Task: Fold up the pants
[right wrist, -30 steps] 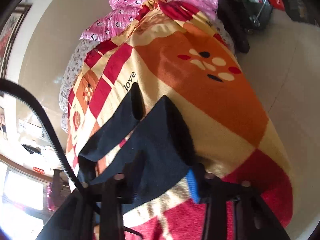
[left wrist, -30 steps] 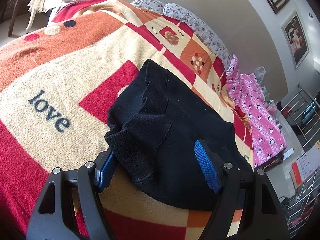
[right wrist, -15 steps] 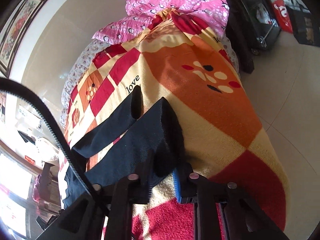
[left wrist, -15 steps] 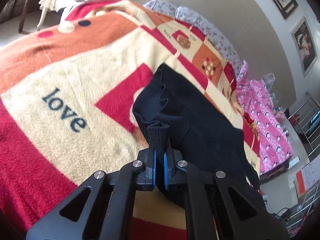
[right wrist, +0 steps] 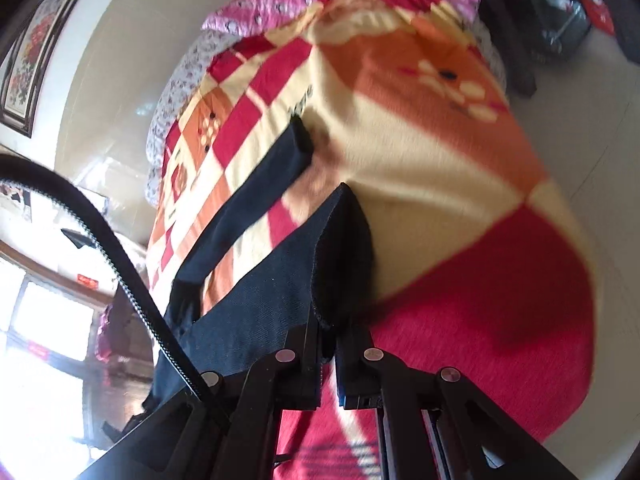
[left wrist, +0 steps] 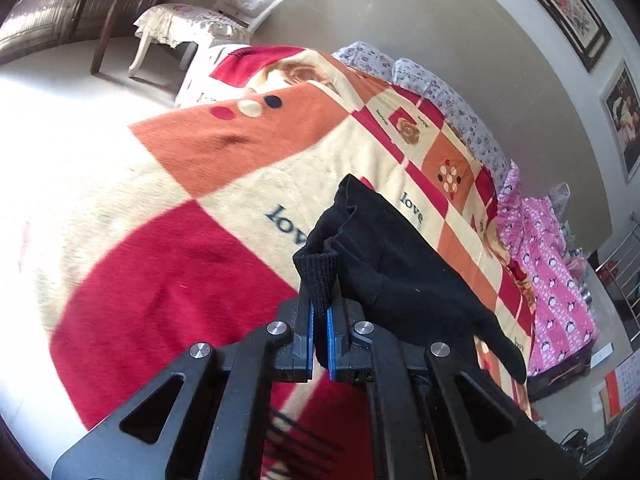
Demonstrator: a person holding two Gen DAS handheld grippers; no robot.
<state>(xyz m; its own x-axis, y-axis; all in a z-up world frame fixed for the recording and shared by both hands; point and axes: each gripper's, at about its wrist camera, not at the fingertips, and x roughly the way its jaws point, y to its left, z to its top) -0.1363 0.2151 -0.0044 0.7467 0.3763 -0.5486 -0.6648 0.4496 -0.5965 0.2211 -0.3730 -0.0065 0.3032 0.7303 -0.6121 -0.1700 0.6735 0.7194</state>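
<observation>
Left wrist view: left gripper (left wrist: 319, 320) clamped on ribbed waistband corner of black pants (left wrist: 384, 256). Pants ran forward and right from fingers, lifted off blanket (left wrist: 168, 272), far end trailing toward pink bedding (left wrist: 552, 280). Chair (left wrist: 224, 12), framed pictures (left wrist: 560, 4) on wall.

Right wrist view: right gripper (right wrist: 329, 354) pinched on hem of near pant leg (right wrist: 280, 276); other leg (right wrist: 256, 196) lay flat ahead-left on blanket. Long axis ran away from fingers toward left side. Frame blurred. Each gripper held own end; neither nearer to middle. Window at left.
</observation>
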